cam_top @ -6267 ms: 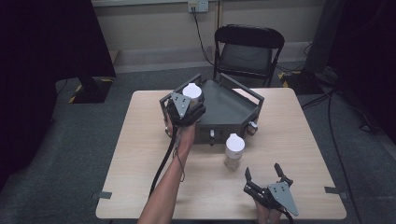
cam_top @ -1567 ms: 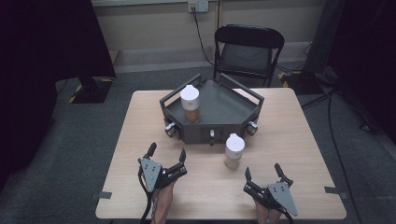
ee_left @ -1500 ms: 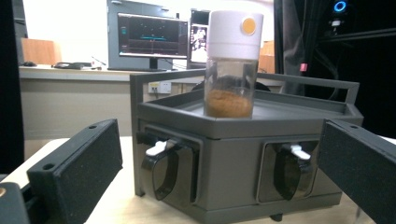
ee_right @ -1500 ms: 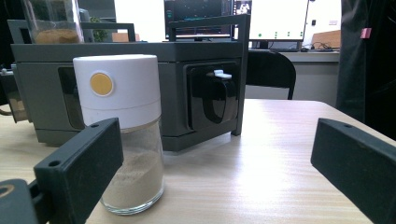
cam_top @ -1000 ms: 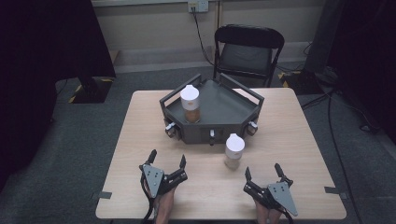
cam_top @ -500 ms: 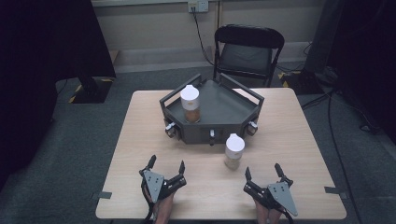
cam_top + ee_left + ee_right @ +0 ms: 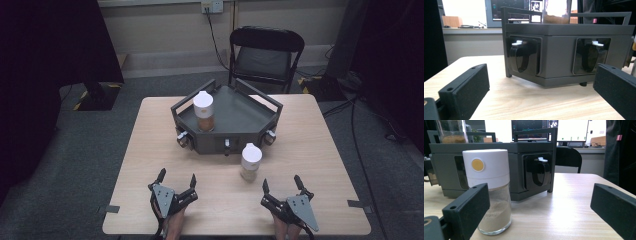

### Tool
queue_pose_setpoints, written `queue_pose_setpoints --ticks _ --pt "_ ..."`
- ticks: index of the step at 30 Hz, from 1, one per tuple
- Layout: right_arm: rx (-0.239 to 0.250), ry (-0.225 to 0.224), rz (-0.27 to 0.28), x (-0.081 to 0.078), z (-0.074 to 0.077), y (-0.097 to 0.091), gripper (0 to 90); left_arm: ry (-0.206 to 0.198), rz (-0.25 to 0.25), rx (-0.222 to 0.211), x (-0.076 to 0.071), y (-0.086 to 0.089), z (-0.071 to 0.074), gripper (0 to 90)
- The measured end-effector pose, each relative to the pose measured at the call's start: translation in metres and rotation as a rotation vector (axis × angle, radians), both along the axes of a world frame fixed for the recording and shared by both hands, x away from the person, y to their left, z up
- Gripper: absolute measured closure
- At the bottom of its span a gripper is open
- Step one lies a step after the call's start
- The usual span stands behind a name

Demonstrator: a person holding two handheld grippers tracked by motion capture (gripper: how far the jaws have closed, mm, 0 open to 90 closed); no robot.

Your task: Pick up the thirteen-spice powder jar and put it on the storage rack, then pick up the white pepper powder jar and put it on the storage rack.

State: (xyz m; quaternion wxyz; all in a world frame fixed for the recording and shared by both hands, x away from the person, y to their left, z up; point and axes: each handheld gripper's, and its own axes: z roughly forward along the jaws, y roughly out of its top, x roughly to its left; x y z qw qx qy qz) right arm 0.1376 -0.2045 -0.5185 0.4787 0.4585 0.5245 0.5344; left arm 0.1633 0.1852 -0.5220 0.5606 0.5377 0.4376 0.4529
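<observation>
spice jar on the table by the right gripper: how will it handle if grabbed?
The spice jar looks like smooth clear glass, so probably rigid but slippery and breakable. It is only partly filled with powder, so likely light. Tall under a broad white cap, it may tip if pushed high.

Wooden table: grey tray at centre, white-capped jar just before it.
</observation>
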Motion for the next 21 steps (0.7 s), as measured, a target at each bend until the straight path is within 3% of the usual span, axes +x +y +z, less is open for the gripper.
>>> queue_pose_setpoints --ticks 21 --pt "0.0 0.001 -0.003 0.0 0.0001 0.0006 0.7 0.012 0.02 -0.001 0.0005 -0.0028 0.0002 0.1"
